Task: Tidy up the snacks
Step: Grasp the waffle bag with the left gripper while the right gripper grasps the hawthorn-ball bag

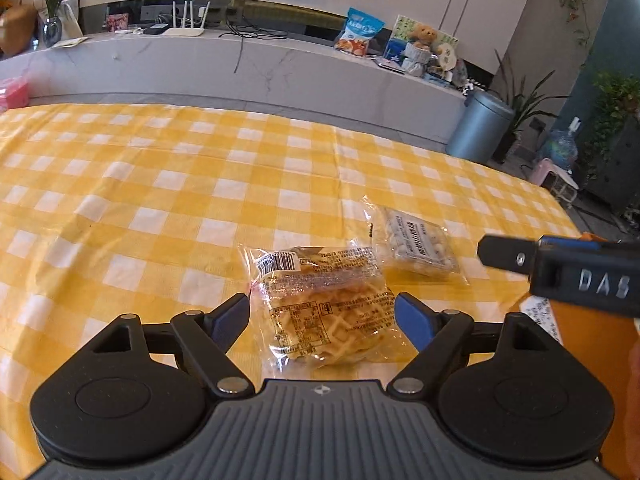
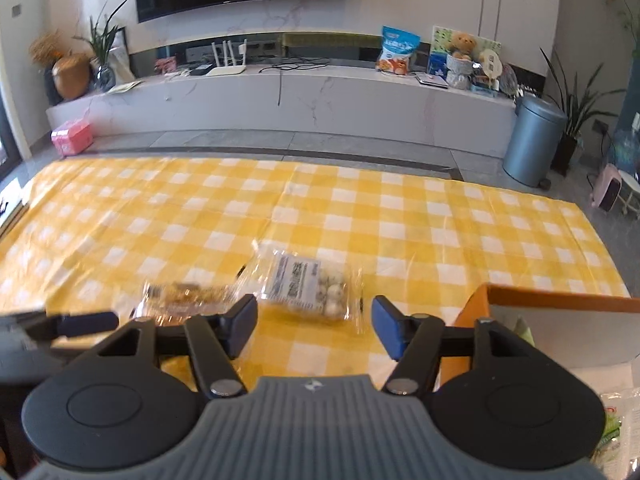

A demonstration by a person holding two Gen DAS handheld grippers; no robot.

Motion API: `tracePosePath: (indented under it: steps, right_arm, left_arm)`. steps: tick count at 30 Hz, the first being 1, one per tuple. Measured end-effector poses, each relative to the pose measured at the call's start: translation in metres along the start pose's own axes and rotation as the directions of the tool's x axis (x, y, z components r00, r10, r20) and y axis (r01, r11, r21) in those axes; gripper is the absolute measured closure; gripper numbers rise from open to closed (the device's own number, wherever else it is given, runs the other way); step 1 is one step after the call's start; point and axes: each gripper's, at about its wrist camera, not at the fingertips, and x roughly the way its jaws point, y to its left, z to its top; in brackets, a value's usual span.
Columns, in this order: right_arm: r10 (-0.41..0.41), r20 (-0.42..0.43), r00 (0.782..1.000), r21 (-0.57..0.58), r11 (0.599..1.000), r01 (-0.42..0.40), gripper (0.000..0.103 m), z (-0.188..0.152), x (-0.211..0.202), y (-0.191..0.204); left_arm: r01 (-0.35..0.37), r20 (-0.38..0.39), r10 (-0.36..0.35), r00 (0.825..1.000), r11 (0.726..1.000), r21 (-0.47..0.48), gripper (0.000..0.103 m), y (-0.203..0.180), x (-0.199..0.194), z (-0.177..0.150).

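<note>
So the whole yellow-and-white checked tablecloth [image 1: 160,184] is basically bare apart from two snack packs sitting close together, lower centre-right in the left wrist view. The upper left and left side of that frame is just open cloth all the way to the far edge, loads of room there.

The left gripper [image 1: 322,318] has its jaws spread wide, released, with the clear waffle pack [image 1: 320,304] lying flat on the cloth between the two blue pads. The left pad looks about level with the pack's left edge, the right pad just off its right edge, and neither seems to be squeezing the wrapper. Just up and to the right of it, the nut pack [image 1: 416,244] with its white label lies flat too, its near corner close to the waffle pack; I can't tell if the wrappers touch.

In the right wrist view the right gripper [image 2: 314,326] is also unclenched, nothing between the pads. The nut pack [image 2: 310,286] sits just beyond and between the fingertips, centre frame. The waffle pack [image 2: 188,298] is blurry at centre left, with the left gripper [image 2: 86,322] poking in from the left edge.

Lower right in that view there's an orange box [image 2: 560,304] standing open-topped, its near corner right beside the right finger. The same orange box [image 1: 580,360] fills the lower right of the left view, under the right gripper [image 1: 516,258]. Cloth's right edge runs not far past the box.
</note>
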Motion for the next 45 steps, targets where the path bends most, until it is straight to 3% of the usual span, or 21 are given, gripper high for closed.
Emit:
tracePosePath:
  steps: [5, 15, 19, 23, 29, 33, 38, 41, 45]
  right_arm:
    - [-0.004, -0.003, 1.0, -0.027, 1.0, 0.004, 0.033, 0.004, 0.01, -0.001]
    - [0.045, -0.061, 0.997, -0.118, 0.992, -0.052, 0.026, 0.015, 0.031, 0.001]
    - [0.061, -0.15, 0.987, -0.169, 0.982, -0.086, 0.025, 0.023, 0.044, 0.0]
    - [0.045, -0.202, 0.978, -0.253, 0.963, -0.096, 0.019, 0.028, 0.057, 0.005]
    - [0.083, -0.315, 0.946, -0.337, 0.922, -0.193, 0.019, 0.034, 0.084, 0.019]
    - [0.024, -0.352, 0.936, -0.426, 0.886, -0.183, 0.019, 0.036, 0.105, 0.03]
    - [-0.016, -0.412, 0.911, -0.431, 0.885, -0.179, 0.018, 0.038, 0.126, 0.027]
    - [-0.014, -0.431, 0.902, -0.38, 0.909, -0.168, 0.02, 0.035, 0.132, 0.021]
    - [0.001, -0.425, 0.905, -0.321, 0.935, -0.152, 0.042, 0.033, 0.126, 0.017]
  left_arm:
    - [-0.03, -0.006, 0.03, 1.0, 0.999, -0.015, 0.001, -0.013, 0.01, -0.001]
    - [-0.145, -0.005, 0.147, 0.989, 0.983, 0.109, 0.0, -0.031, 0.028, -0.003]
    - [-0.132, -0.016, 0.136, 0.991, 0.98, 0.15, 0.0, -0.027, 0.027, 0.001]
    - [-0.133, -0.029, 0.14, 0.99, 0.976, 0.174, 0.008, -0.016, 0.026, 0.006]
    - [-0.092, -0.055, 0.104, 0.993, 0.979, 0.183, 0.011, 0.0, 0.022, 0.011]
    - [-0.075, -0.063, 0.088, 0.994, 0.981, 0.181, 0.011, 0.006, 0.021, 0.012]
    - [-0.059, -0.066, 0.071, 0.995, 0.984, 0.168, 0.011, 0.013, 0.02, 0.013]
    - [-0.058, -0.065, 0.069, 0.995, 0.985, 0.164, 0.011, 0.013, 0.02, 0.014]
    - [-0.055, -0.061, 0.065, 0.996, 0.987, 0.149, 0.011, 0.015, 0.018, 0.012]
